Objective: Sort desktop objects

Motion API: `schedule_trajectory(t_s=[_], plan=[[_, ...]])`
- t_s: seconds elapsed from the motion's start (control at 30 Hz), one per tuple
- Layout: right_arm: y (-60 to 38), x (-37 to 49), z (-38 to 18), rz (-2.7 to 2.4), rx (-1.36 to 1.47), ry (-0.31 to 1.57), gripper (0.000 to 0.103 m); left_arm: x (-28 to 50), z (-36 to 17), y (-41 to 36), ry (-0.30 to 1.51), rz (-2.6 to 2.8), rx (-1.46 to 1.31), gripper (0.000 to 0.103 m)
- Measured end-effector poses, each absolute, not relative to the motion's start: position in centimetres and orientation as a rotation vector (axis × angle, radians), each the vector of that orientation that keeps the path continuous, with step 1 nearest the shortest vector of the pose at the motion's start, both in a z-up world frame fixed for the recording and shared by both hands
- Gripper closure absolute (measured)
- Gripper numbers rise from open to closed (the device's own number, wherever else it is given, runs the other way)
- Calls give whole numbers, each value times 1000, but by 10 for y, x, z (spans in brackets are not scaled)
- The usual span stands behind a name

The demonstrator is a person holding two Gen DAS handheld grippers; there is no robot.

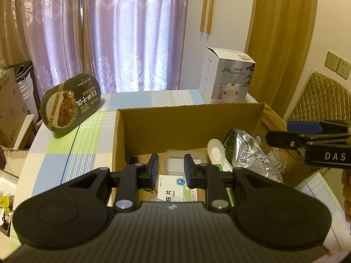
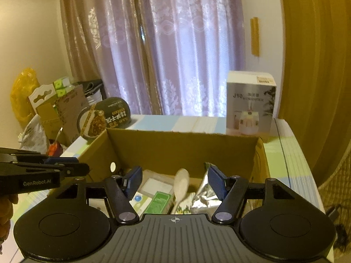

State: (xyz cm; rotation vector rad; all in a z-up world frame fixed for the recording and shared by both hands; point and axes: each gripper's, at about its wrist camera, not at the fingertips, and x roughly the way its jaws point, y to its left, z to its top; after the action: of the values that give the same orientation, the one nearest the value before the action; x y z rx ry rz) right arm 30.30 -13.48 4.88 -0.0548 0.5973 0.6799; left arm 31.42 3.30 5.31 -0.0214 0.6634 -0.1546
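The left tongs [image 1: 171, 171] hang over the near edge of an open cardboard box [image 1: 188, 118], their blue-padded fingers a narrow gap apart with nothing between them. Just below and past the tips lies a white medicine pack [image 1: 173, 187] on the box floor, with a clear plastic tray [image 1: 175, 161] beyond it. To the right of these tongs a white spoon [image 1: 216, 151] leans among the contents, and further right a crumpled silver foil bag [image 1: 252, 153] rests against the box's right wall.

The right tongs [image 2: 174, 180] hover over the same near edge, spread wide and empty. Between their fingers the spoon [image 2: 181, 183] shows, blurred; a green carton [image 2: 160, 200] lies to its left and the foil bag [image 2: 204, 192] sits just by the right finger. The centre of the box, ahead of both tools, has bare floor and open air up to the tall far wall.

In the right wrist view the left tongs [image 2: 84, 166] enter from the left, near the box's left wall. Beyond the box the checked tablecloth [image 1: 72, 153] runs free on the left up to a dark oval food tub [image 1: 70, 107] propped on its edge. Far right of the box stands a white humidifier carton [image 1: 228, 76], upright near the table's back edge. Curtains [image 1: 122, 32] hang behind.
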Motion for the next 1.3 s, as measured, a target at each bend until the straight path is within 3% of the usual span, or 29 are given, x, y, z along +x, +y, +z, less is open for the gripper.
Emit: schedule_trajectory(t_s=[0.23,0.43,0.63,0.83,1.3], plan=[[-155,284,50,658,-13,628,33,294,62,28,658,-158,-36,75],[-171,261,57,666,1,640,21,270,69,25,661,-149,-57,57],[-193,234,67,644,52,635,2,239,75,21,649,-137,-91,28],[-210,208,69,624,44,678,2,203,79,14,638,-123,-98,3],[-247,142,81,562,-33,718,2,123,87,13,695,-14,-144,1]])
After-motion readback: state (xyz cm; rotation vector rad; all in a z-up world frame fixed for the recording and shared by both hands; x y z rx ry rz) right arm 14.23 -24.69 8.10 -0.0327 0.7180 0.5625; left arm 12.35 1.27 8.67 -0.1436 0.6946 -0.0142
